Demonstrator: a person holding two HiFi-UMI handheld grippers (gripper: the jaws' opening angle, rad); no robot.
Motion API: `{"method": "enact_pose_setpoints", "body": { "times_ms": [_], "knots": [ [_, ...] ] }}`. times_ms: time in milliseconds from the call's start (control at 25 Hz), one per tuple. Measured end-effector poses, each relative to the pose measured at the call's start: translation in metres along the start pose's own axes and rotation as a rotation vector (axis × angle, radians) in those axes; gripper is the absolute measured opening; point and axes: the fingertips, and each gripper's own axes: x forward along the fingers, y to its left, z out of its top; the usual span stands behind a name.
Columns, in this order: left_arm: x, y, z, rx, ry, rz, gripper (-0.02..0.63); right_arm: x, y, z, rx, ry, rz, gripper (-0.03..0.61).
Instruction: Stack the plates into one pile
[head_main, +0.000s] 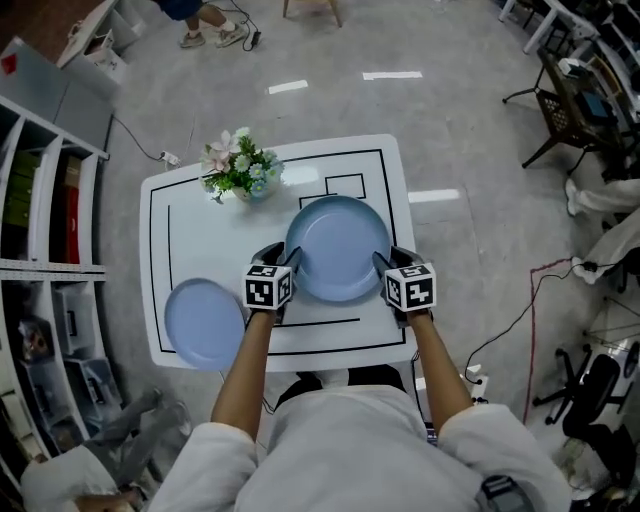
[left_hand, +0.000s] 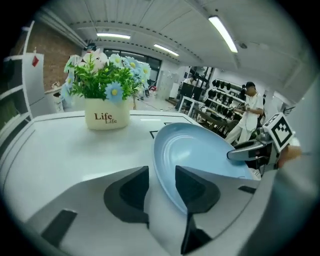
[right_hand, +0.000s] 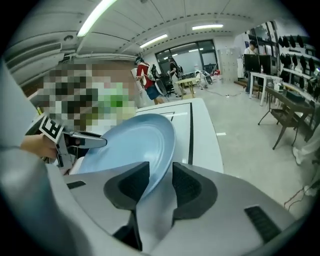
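A large light-blue plate is at the middle of the white table. A second, smaller blue plate lies at the front left corner. My left gripper is at the large plate's left rim and my right gripper at its right rim. In the left gripper view the plate's rim passes between the jaws of the left gripper with a gap beside it. In the right gripper view the plate's edge likewise sits loosely between the jaws of the right gripper. Both grippers are open.
A white pot of flowers stands at the back of the table, just behind the large plate's left side. Shelving runs along the left. Cables and chairs are on the floor to the right. A person stands far off.
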Motion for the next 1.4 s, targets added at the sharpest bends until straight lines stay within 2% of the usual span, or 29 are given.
{"method": "enact_pose_setpoints", "body": {
  "times_ms": [80, 160, 320, 520, 680, 880, 1080, 1240, 1400],
  "knots": [
    [0.002, -0.004, -0.003, -0.026, -0.007, -0.018, 0.141, 0.001, 0.0, 0.002, -0.02, -0.021, -0.021, 0.141],
    [-0.002, -0.007, -0.006, -0.031, -0.012, -0.019, 0.113, -0.002, -0.003, 0.001, 0.01, -0.033, -0.04, 0.124],
    [-0.033, -0.008, 0.003, -0.024, -0.089, -0.022, 0.098, -0.026, 0.014, 0.008, 0.071, -0.098, -0.04, 0.098],
    [-0.093, 0.01, -0.001, -0.067, -0.16, -0.008, 0.08, -0.061, 0.072, 0.016, 0.1, -0.191, -0.054, 0.081],
    [-0.159, 0.043, -0.015, -0.115, -0.237, 0.01, 0.074, -0.071, 0.139, 0.018, 0.109, -0.211, 0.017, 0.077],
    [-0.237, 0.106, -0.068, -0.156, -0.275, 0.118, 0.072, -0.051, 0.24, 0.006, 0.019, -0.166, 0.121, 0.08],
    [-0.296, 0.167, -0.137, -0.258, -0.273, 0.227, 0.072, -0.017, 0.332, -0.015, -0.085, -0.088, 0.242, 0.087],
    [-0.321, 0.197, -0.182, -0.313, -0.26, 0.277, 0.074, 0.007, 0.379, -0.033, -0.158, -0.038, 0.272, 0.087],
    [-0.332, 0.214, -0.21, -0.337, -0.234, 0.307, 0.074, 0.024, 0.403, -0.048, -0.221, 0.004, 0.249, 0.087]
  ]
}}
